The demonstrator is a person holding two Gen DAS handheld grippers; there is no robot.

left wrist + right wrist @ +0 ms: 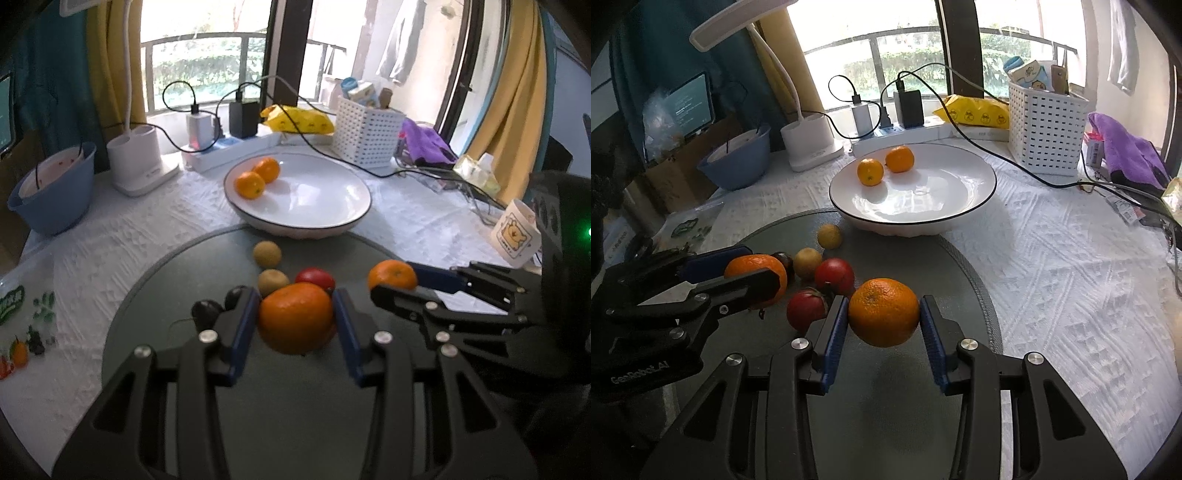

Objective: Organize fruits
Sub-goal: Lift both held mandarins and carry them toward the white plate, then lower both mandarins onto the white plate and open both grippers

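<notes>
Two black grippers with blue pads each pinch an orange above a round grey mat (155,295). In the left wrist view, the left gripper (297,321) clamps a large orange (295,317) at centre frame; the right gripper (393,282), at right, clasps a smaller orange (391,275). Just behind lie two kiwis (266,254), a red fruit (316,278) and dark fruits (207,312). Beyond the mat, upper centre, a white bowl (332,206) holds two more oranges (258,177).
</notes>
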